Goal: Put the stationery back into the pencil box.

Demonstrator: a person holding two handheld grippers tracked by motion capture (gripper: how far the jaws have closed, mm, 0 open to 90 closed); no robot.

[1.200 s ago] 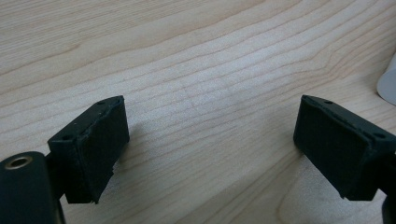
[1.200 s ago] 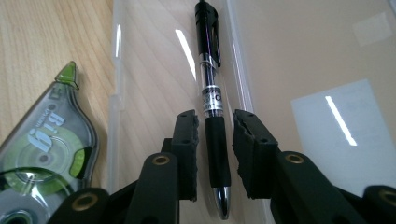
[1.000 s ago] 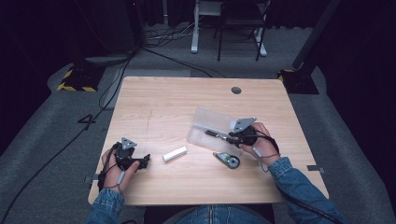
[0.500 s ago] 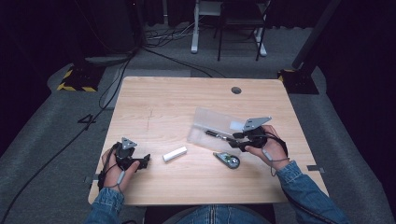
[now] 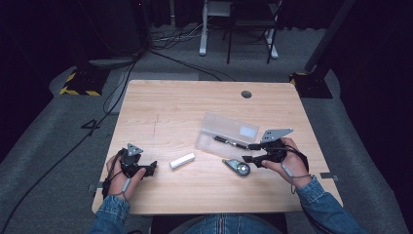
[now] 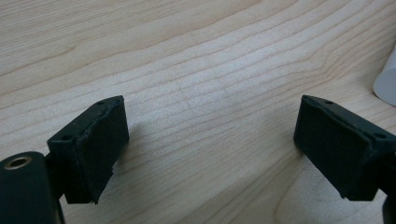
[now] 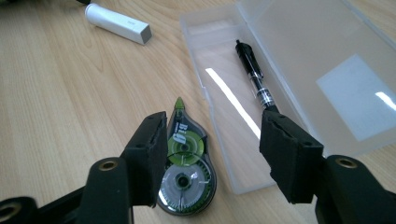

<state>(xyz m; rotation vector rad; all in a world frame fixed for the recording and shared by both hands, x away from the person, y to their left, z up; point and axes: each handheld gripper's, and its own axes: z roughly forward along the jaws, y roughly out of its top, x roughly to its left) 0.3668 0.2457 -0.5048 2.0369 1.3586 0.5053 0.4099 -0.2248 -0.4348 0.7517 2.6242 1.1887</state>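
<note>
A clear plastic pencil case (image 5: 229,127) (image 7: 299,60) lies open right of the table's middle, with a black pen (image 5: 230,142) (image 7: 253,77) lying inside it. A grey-green correction tape dispenser (image 5: 237,167) (image 7: 184,177) rests on the wood in front of the case. Left of it lies a small white stick-shaped eraser (image 5: 182,160) (image 7: 117,23). My right gripper (image 5: 249,152) (image 7: 215,135) hovers at the case's right end, open. Its jaws have just been opening, and nothing is gripped between them. My left gripper (image 5: 151,168) (image 6: 212,116) rests open on the bare wood near the front left.
The wooden table (image 5: 185,112) has a round cable hole (image 5: 246,94) at the back right. Beyond the table's far edge, cables and desk legs stand on the grey floor.
My right gripper has drawn back to the right from the case, and its jaws stand wider. The pen stays in the case. My left gripper has not moved.
</note>
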